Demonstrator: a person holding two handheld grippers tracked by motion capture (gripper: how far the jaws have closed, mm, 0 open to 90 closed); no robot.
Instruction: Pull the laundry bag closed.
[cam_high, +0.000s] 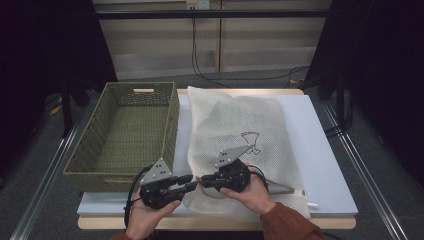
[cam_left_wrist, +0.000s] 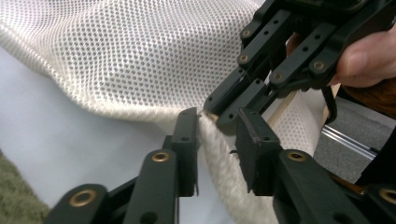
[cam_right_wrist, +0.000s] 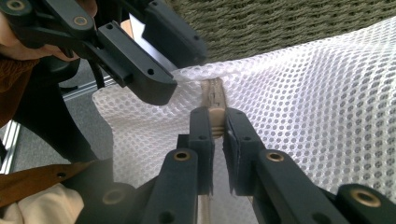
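Note:
A white mesh bag (cam_high: 235, 125) lies flat on a white board (cam_high: 320, 150), and something reddish-brown (cam_high: 251, 140) shows through it. At the bag's near left corner my right gripper (cam_high: 205, 181) is shut on a wooden strip (cam_right_wrist: 215, 105) through the mesh (cam_right_wrist: 327, 93); its jaws (cam_right_wrist: 218, 123) pinch the strip from both sides. My left gripper (cam_high: 190, 182) faces it tip to tip. Its jaws (cam_left_wrist: 217, 135) stand apart, with the bag's folded edge (cam_left_wrist: 219, 163) lying loose between them. The right gripper (cam_left_wrist: 217, 109) is just beyond.
An olive woven basket (cam_high: 172, 125) stands left of the bag, close beside my left gripper. Beyond the board's near edge lies a wooden table edge (cam_high: 215, 222). Metal rails run along both sides of the table. Cables lie on the floor behind it.

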